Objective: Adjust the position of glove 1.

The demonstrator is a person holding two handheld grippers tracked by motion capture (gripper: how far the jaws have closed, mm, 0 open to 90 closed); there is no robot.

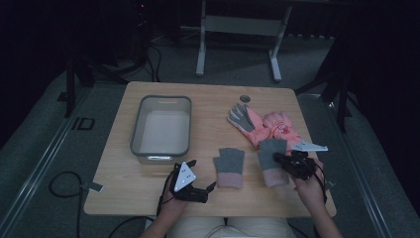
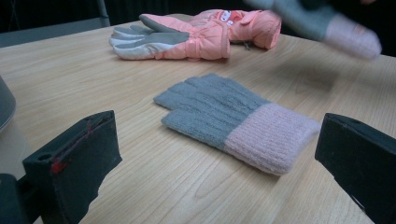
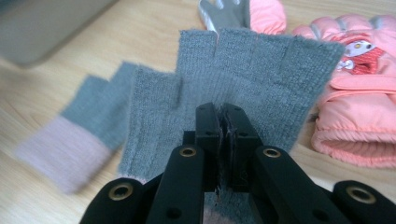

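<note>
Beside the held grey glove (image 3: pixel 243 84) — pink ski gloves (image 1: pixel 270 126), grey tub (image 1: pixel 161 126).

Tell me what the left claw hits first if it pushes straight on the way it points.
Probably the grey knit glove with the pink cuff lying flat on the table. The left claw stands open, aimed at it; depth is uncertain.

Grey tub (image 1: pixel 160 124) at table's (image 1: pixel 208 196) left, pink ski gloves (image 1: pixel 267 126) far right, w/ dark disc (image 1: pixel 244 98) behind.
</note>
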